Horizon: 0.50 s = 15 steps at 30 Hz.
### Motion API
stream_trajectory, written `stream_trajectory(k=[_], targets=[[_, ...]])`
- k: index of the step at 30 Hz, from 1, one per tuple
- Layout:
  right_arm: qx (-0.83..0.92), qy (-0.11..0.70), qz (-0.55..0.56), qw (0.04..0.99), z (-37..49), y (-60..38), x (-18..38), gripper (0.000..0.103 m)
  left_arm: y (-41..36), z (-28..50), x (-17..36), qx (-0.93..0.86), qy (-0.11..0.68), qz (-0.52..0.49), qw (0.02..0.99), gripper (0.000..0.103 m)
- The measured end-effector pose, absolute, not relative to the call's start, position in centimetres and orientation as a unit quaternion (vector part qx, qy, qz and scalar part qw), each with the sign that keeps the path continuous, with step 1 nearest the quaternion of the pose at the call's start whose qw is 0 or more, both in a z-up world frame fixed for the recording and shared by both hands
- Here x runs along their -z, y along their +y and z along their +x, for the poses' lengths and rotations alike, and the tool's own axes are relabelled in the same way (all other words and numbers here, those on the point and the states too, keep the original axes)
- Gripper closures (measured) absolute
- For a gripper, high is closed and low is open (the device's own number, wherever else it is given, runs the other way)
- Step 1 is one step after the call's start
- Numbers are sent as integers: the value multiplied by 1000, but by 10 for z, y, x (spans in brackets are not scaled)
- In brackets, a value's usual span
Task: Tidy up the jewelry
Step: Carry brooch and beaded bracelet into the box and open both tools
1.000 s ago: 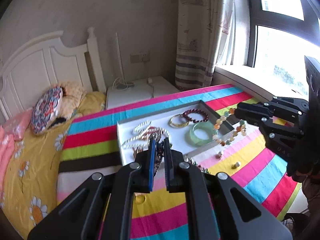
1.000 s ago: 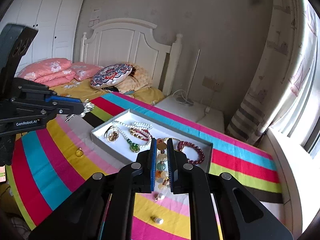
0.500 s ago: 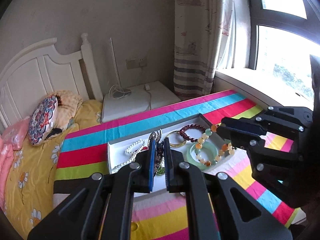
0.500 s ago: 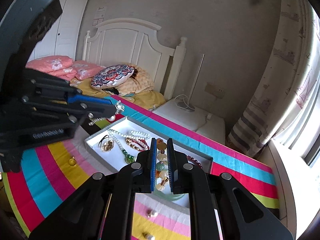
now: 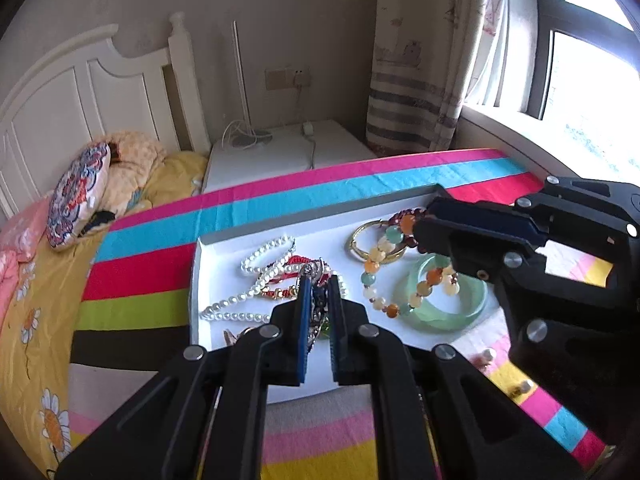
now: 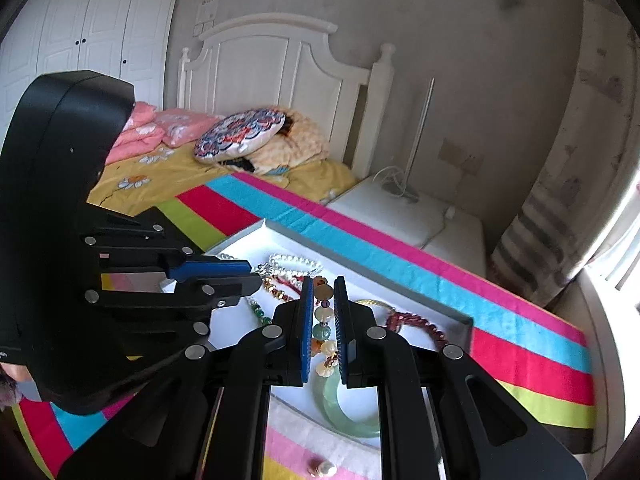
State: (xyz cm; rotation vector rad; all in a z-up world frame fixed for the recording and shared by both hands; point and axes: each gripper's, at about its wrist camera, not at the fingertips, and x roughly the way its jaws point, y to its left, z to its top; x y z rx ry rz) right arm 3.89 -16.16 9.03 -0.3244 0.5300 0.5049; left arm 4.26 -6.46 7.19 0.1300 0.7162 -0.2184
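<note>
- Your two claws are both over the white tray [image 5: 208, 240]: left claw [image 5: 318, 292] clamped on a silvery chain piece [image 5: 316, 276], right claw [image 6: 322, 300] clamped on a multicolour bead bracelet [image 5: 384, 272] that dangles over the tray.
- In the tray you have one green jade bangle [image 5: 460, 312], one gold bangle [image 5: 360, 246], one dark red bead bracelet [image 6: 424, 326], a white pearl strand [image 5: 256, 284] and a red-and-gold beaded piece [image 5: 280, 292] tangled with it.
- Loose on the striped surface [image 5: 280, 200], just beside the tray's near edge: two small pieces [image 5: 486, 356] [image 5: 522, 388], too small to tell what.
- Tray's far rim has bare striped cloth beyond it.
- Bed [image 5: 28, 320] is to your left.
</note>
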Motion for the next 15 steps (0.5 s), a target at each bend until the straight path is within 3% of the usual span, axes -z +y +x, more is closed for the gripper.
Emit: stream_trajectory(k=[15], targets=[[-246, 305, -128, 911, 75, -162, -64, 92, -62, 66, -51, 88, 366, 66, 924, 95]])
